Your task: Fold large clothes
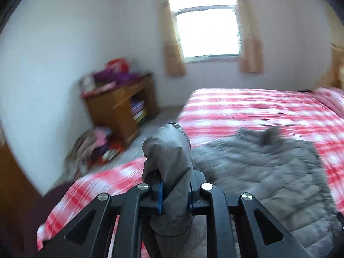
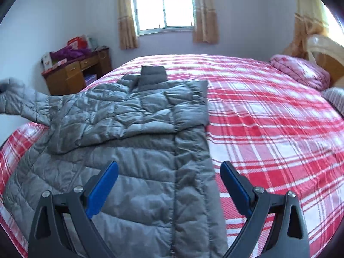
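grey puffer jacket [image 2: 133,129] lay spread on the red plaid bed [image 2: 268,118], toward the bed's left side, collar pointing at the window [image 2: 163,8]. left gripper [image 1: 175,195] was clamped on the jacket's sleeve [image 1: 169,150], which was lifted off the bed past its left edge. right gripper [image 2: 168,185] hung over the jacket's lower part near the zipper, jaws wide apart, nothing between them. wooden desk [image 2: 77,73] stood left of the bed.

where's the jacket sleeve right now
The sleeve is pinched in the left gripper, lifted off the bed's left edge, toward the wooden desk.
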A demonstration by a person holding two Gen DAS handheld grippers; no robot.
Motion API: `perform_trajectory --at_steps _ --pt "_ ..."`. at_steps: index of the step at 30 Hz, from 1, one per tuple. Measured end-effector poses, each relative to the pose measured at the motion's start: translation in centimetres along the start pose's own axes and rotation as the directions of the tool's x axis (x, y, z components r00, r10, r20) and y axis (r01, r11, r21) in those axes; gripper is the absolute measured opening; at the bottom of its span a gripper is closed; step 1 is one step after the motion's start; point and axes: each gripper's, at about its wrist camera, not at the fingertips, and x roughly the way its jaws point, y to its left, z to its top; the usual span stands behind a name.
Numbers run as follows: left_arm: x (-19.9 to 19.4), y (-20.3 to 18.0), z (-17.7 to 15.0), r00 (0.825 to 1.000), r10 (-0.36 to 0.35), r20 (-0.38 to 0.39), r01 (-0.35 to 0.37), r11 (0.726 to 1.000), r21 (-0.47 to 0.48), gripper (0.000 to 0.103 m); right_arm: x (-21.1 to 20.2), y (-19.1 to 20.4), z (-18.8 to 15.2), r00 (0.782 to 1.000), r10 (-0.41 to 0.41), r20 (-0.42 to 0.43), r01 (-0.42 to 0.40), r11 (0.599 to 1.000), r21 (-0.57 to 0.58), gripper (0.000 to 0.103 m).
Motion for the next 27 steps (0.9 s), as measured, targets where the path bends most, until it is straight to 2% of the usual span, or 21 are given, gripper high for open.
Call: perform_trajectory --at_steps 4,7,8,10,11,12,14,16,19,20,22,23,24,27 --pt "-0.2 -8.3 0.7 0.992 -0.121 0.033 0.118 0.989 0.086 0.016 -0.3 -1.2 -0.4 1.0 -0.003 0.003 0.003 0.999 0.033 0.097" --pt "0.5 -13.8 -0.1 0.979 -0.202 0.011 0.199 0.973 0.115 0.017 -0.6 -2.0 -0.8 1.0 -0.008 0.001 0.008 0.999 0.047 0.097" --pt "0.7 -15.2 -0.5 0.978 -0.207 0.002 0.205 0.971 0.124 0.02 -0.6 -2.3 -0.9 1.0 -0.01 -0.002 0.01 0.999 0.051 0.097" --pt "1.6 -18.4 -1.7 0.981 -0.192 -0.032 0.195 0.966 0.17 0.044 -0.4 -2.9 -1.0 1.0 -0.017 -0.01 0.017 0.998 0.062 0.097" --pt "1.5 -19.5 -2.2 0.982 -0.183 -0.039 0.187 0.965 0.184 0.066 -0.3 -3.1 -1.1 1.0 -0.019 -0.014 0.02 0.998 0.065 0.097" --pt "1.5 -20.2 -2.9 0.985 -0.17 -0.032 0.173 0.965 0.195 0.083 -0.2 -3.3 -1.1 1.0 -0.021 -0.02 0.022 0.997 0.07 0.097" --pt "1.3 -20.3 -3.9 0.99 -0.143 0.012 0.137 0.966 0.219 0.086 0.1 -3.7 -1.1 0.999 -0.019 -0.036 0.021 0.997 0.078 0.097" --pt "1.6 -19.8 -4.5 0.992 -0.127 0.02 0.119 0.966 0.23 0.088 0.2 -3.8 -0.9 0.999 -0.014 -0.047 0.018 0.997 0.076 0.097" --pt "2.8 -16.2 -5.4 0.997 -0.083 0.01 0.079 0.976 0.203 0.09 0.4 -3.3 -0.4 0.998 -0.018 -0.052 0.021 0.998 0.054 0.097" --pt "3.5 -15.0 -5.7 0.999 -0.055 0.003 0.053 0.979 0.196 0.091 0.5 -3.0 -0.1 0.999 -0.012 -0.053 0.014 0.999 0.051 0.098" --pt "5.5 -12.0 -6.8 0.999 0.045 -0.026 -0.04 0.981 0.19 0.091 0.9 -2.1 0.8 0.998 0.008 -0.063 -0.006 0.999 0.043 0.099" --pt "6.9 -10.3 -7.7 0.992 0.115 -0.049 -0.103 0.977 0.189 0.091 1.1 -1.6 1.3 0.997 0.021 -0.069 -0.018 0.999 0.034 0.1" --pt "7.9 -9.2 -8.4 0.986 0.154 -0.068 -0.14 0.973 0.185 0.091 1.7 -0.8 1.9 0.996 0.044 -0.081 -0.042 0.999 0.022 0.1" --pt "11.7 -5.0 -11.3 0.945 0.275 -0.176 -0.25 0.956 0.155 0.091 3.6 1.3 3.5 0.988 0.102 -0.115 -0.101 0.995 0.017 0.1"
